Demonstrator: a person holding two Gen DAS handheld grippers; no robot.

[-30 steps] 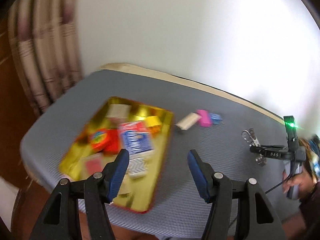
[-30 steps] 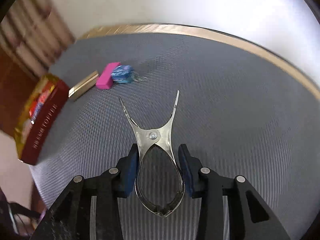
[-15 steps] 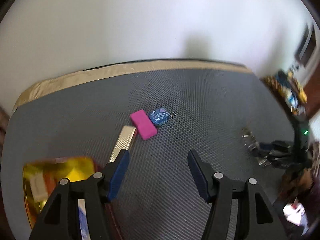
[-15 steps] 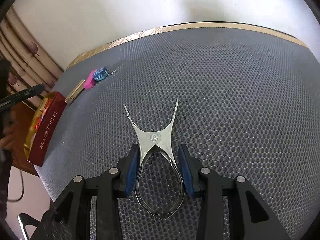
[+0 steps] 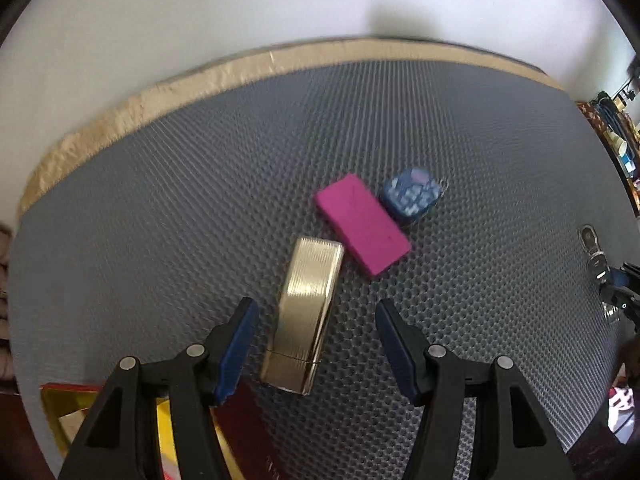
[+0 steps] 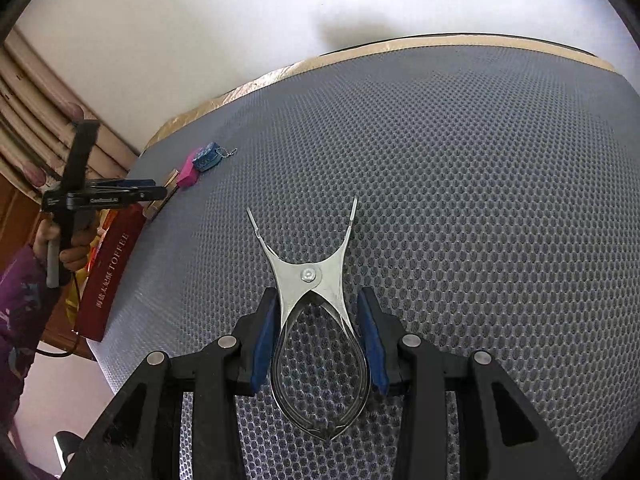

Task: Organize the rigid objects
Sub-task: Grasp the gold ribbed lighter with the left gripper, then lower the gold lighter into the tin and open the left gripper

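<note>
The left claw [image 5: 316,344] stands wide open over the grey mesh surface [image 5: 200,200], pointing steeply down, with nothing gripped — the gold ribbed case [image 5: 306,312] lies flat between its blue pads [image 5: 236,344], and neither pad touches it. Just beyond the case's far end lies the pink block [image 5: 362,228], slanted, and touching the block's far corner is the blue patterned keychain [image 5: 412,196]. These three sit towards the surface's left end, well short of its tan far edge [image 5: 200,80]. At the near left corner of the surface part of the gold tin [image 5: 64,412] shows, its dark red wall lettered TOFFEE in the right wrist view.

The right claw [image 6: 318,344] is closed narrow on the metal tongs [image 6: 316,300], its pads pressing the looped handle from both sides; the two tips splay apart and point away over the middle of the surface. A hand [image 6: 60,240] with a purple sleeve [image 6: 20,312] carries the left claw.
</note>
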